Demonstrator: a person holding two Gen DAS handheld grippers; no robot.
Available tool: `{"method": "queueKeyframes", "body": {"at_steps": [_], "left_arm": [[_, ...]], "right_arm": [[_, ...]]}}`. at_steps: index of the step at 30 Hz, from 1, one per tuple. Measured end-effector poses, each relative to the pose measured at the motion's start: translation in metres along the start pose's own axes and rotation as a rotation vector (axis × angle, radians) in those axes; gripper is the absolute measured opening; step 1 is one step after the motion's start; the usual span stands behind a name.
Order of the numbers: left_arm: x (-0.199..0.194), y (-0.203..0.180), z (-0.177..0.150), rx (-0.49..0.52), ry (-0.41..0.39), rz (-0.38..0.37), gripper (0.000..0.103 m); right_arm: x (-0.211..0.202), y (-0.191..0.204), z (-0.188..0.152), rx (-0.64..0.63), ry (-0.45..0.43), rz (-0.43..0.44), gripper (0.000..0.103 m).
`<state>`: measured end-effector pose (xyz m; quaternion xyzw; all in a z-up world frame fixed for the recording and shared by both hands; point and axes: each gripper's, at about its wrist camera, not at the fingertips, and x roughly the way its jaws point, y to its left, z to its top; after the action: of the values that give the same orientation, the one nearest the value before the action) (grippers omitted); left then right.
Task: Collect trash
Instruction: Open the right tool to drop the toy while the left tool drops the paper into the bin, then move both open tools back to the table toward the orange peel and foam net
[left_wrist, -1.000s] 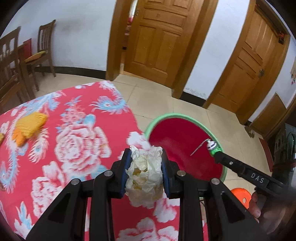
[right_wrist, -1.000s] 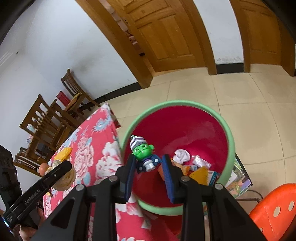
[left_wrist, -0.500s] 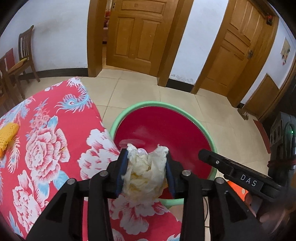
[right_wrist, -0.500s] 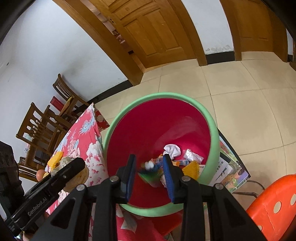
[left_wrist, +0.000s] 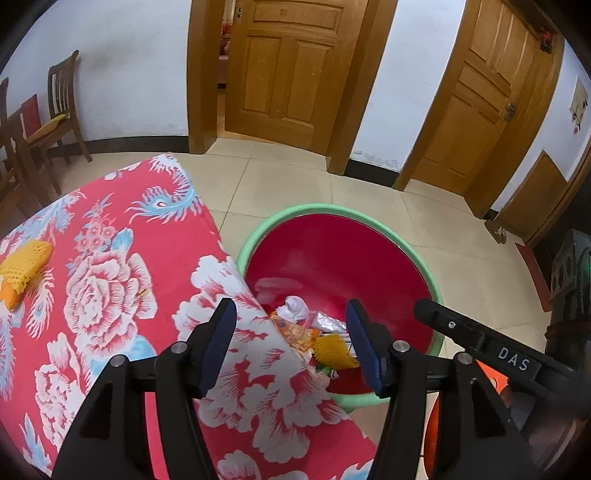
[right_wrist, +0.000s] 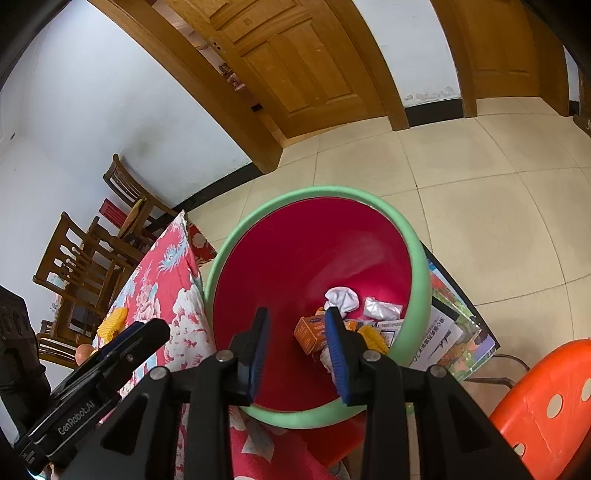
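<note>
We see the crumpled tissue gone from the left gripper (left_wrist: 290, 341), whose jaws have just been opening and now stand spread and empty; the right gripper (right_wrist: 297, 349) has also dropped its toy, jaws apart; the trash (right_wrist: 341, 299) lies inside the red bin (right_wrist: 419, 266) beside the desk (left_wrist: 110, 266).

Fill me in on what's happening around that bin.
A person is clearing trash from the floral-cloth table into the red bin with a green rim. Both grippers hang over it with nothing between their fingers: the left gripper has just been opening, as has the right gripper. Wrappers, a small orange box and crumpled paper lie at the bottom. A yellow foam net waits on the table.
</note>
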<state>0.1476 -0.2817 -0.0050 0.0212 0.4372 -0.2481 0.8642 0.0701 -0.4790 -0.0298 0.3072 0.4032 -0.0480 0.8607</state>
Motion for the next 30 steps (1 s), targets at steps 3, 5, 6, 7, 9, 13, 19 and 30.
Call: {"method": "queueKeyframes", "body": {"at_steps": [3, 5, 6, 7, 9, 13, 19, 30], "left_arm": [[-0.006, 0.009, -0.001, -0.018, -0.008, 0.017, 0.062], [-0.01, 0.015, -0.002, -0.027, -0.017, 0.028, 0.062], [-0.013, 0.018, -0.002, -0.031, -0.021, 0.032, 0.062], [-0.017, 0.024, -0.003, -0.038, -0.027, 0.041, 0.062], [-0.022, 0.031, -0.003, -0.048, -0.035, 0.055, 0.062], [-0.035, 0.052, -0.004, -0.081, -0.058, 0.086, 0.063], [-0.055, 0.087, -0.008, -0.128, -0.088, 0.141, 0.066], [-0.094, 0.158, -0.019, -0.239, -0.135, 0.275, 0.075]], "right_arm": [[-0.002, 0.003, -0.001, 0.004, -0.001, 0.0, 0.043], [-0.003, 0.007, -0.002, 0.005, -0.003, -0.001, 0.046], [-0.005, 0.009, -0.002, 0.003, -0.005, -0.002, 0.048], [-0.006, 0.012, -0.003, 0.0, -0.008, -0.001, 0.049], [-0.009, 0.017, -0.004, -0.009, -0.013, 0.003, 0.053], [-0.014, 0.03, -0.003, -0.033, -0.03, 0.008, 0.058], [-0.013, 0.053, -0.006, -0.067, -0.027, 0.02, 0.062], [-0.001, 0.105, -0.016, -0.14, -0.001, 0.055, 0.065]]}}
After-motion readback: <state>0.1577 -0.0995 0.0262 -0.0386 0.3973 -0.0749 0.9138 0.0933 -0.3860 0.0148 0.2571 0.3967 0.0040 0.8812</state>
